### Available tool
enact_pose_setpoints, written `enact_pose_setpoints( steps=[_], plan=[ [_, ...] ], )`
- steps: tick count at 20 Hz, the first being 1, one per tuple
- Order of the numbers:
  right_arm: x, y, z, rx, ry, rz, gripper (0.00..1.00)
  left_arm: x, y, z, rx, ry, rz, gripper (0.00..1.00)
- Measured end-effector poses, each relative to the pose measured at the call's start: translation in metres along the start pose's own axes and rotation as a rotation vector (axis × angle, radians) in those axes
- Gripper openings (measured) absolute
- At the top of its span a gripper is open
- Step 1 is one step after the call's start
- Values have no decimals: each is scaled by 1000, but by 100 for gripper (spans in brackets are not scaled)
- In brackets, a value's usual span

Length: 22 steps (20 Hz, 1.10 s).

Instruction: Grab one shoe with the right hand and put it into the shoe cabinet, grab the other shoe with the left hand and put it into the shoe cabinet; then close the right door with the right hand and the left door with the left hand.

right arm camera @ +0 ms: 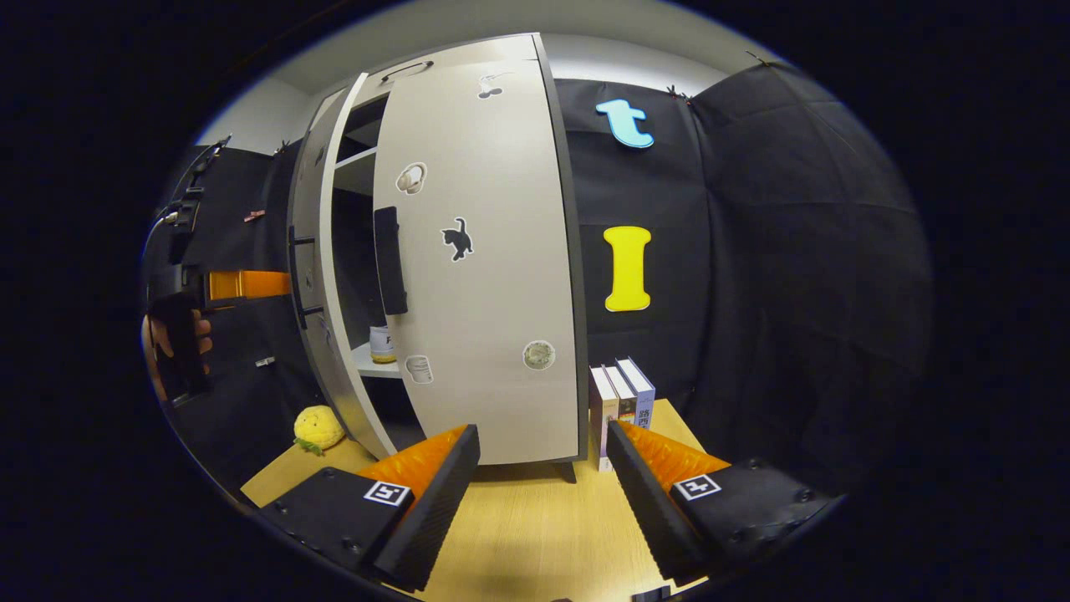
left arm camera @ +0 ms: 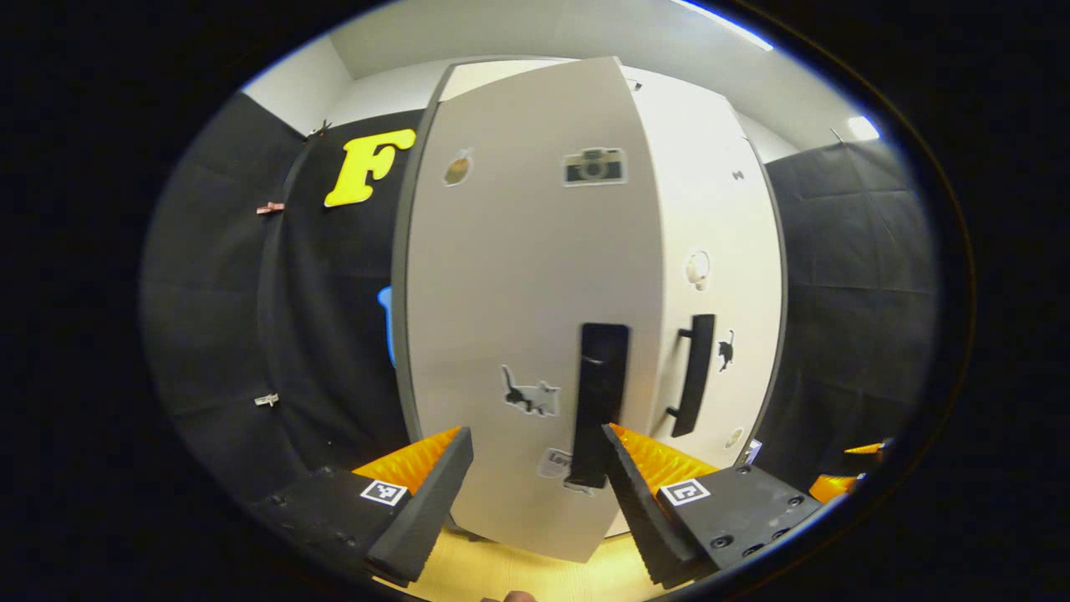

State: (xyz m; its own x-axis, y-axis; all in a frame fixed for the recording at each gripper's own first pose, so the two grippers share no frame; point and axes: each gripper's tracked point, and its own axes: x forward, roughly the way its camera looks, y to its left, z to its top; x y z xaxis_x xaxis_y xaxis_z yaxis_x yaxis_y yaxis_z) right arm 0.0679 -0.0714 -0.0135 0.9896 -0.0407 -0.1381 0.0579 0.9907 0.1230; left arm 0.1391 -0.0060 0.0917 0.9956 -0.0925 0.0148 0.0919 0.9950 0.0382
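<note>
Shoe cabinet (right arm camera: 468, 251) stood on the surface (right arm camera: 535, 527), right door (right arm camera: 493, 276) near shut, left door (left arm camera: 527, 318) ajar; both hand-held grippers (left arm camera: 535, 489) (right arm camera: 543, 493) gaped empty; door-closing step judged underway, needing a push on the left door.

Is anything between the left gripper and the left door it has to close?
Nothing visible does. The left gripper is open, facing the left door, whose handle is just ahead of its fingers. That door is ajar.
</note>
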Motion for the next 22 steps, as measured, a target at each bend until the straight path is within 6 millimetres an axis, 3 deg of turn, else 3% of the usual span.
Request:
enact_pose_setpoints(
  steps=[5, 8, 17, 20, 22],
  plan=[
    [16, 6, -13, 25, 47, 81, 98, -24, -36, -27, 32, 14, 3, 94],
    [5, 17, 3, 19, 0, 89, 98, -52, -46, -36, -9, 24, -25, 94],
    [-69, 72, 40, -32, -163, 30, 98, -162, 4, -39, -26, -49, -34, 93],
    [-98, 82, 37, -53, -218, -7, 98, -195, 27, -46, -35, -82, 2, 93],
    [-114, 86, 25, -61, -215, -19, 98, -212, 36, -62, -55, -63, 19, 94]
  ],
)
